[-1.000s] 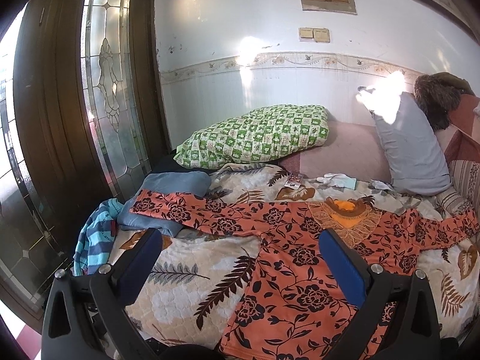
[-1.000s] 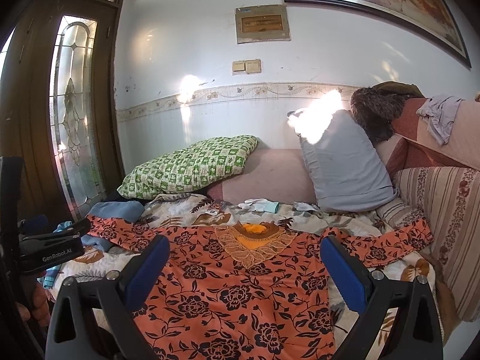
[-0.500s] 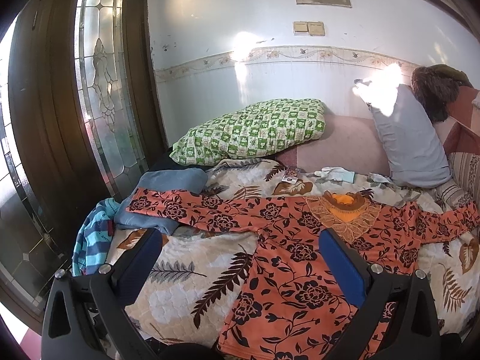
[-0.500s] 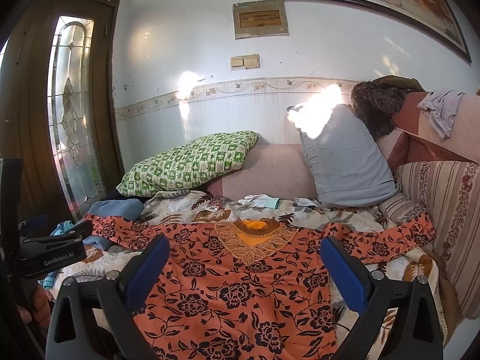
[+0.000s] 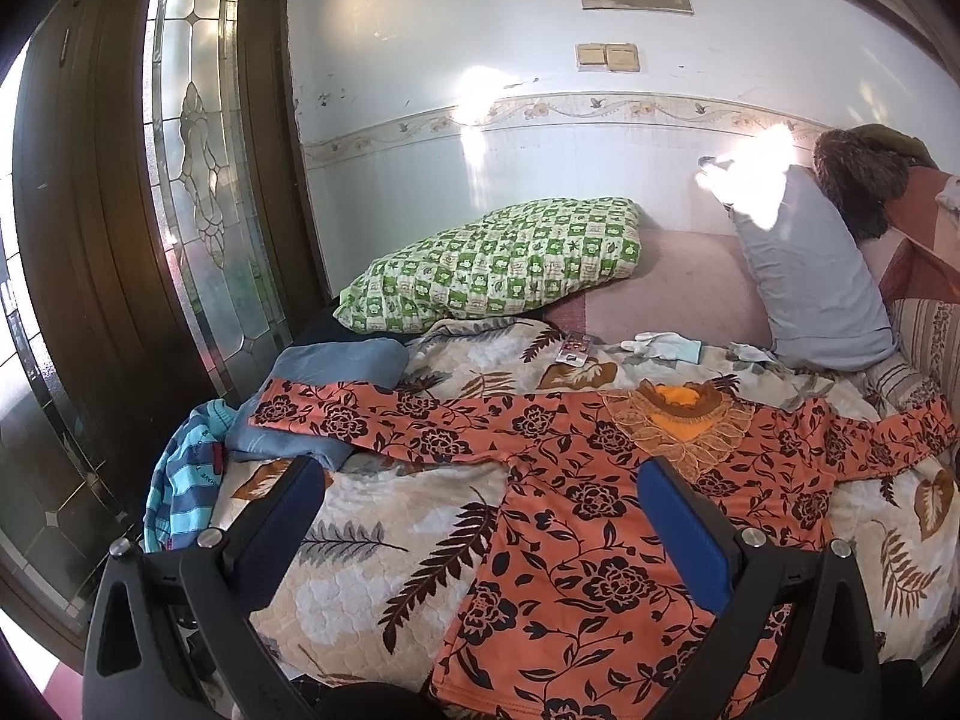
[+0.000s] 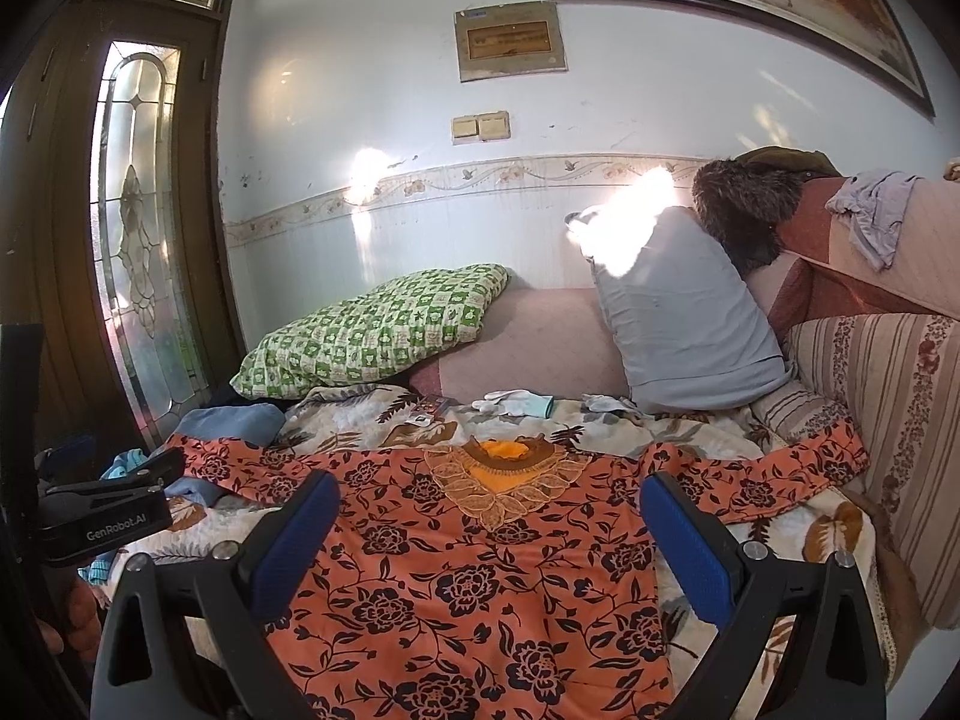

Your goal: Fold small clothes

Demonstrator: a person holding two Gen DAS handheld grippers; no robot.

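The left gripper point(image 5: 480, 516) hangs with its jaws spread wide and nothing between them, above the seam where the shirt's side meets the quilt point(image 5: 372, 546). The right gripper point(image 6: 486, 528) is likewise wide open and empty, centred over the chest of the orange floral shirt point(image 6: 456, 576). Both appear to be held back and above the cloth, probably to line up a first fold, though their height over the fabric is hard to judge through the fisheye.

The shirt lies flat and face up on the quilt, collar toward the wall and both sleeves stretched out sideways, a layout that leaves each sleeve free to be taken and folded inward.

The left sleeve end rests on a folded blue cloth point(image 5: 336, 366), with a striped blue garment point(image 5: 186, 480) just beside it at the bed's edge; these could catch when that sleeve is lifted. The right sleeve tip runs up against the striped cushion point(image 6: 888, 420). Beyond the collar lie a pale glove point(image 6: 516, 403) and a small packet point(image 5: 573, 354), well clear, with a green checked pillow point(image 5: 498, 264) and a grey pillow point(image 6: 684, 330) behind them.
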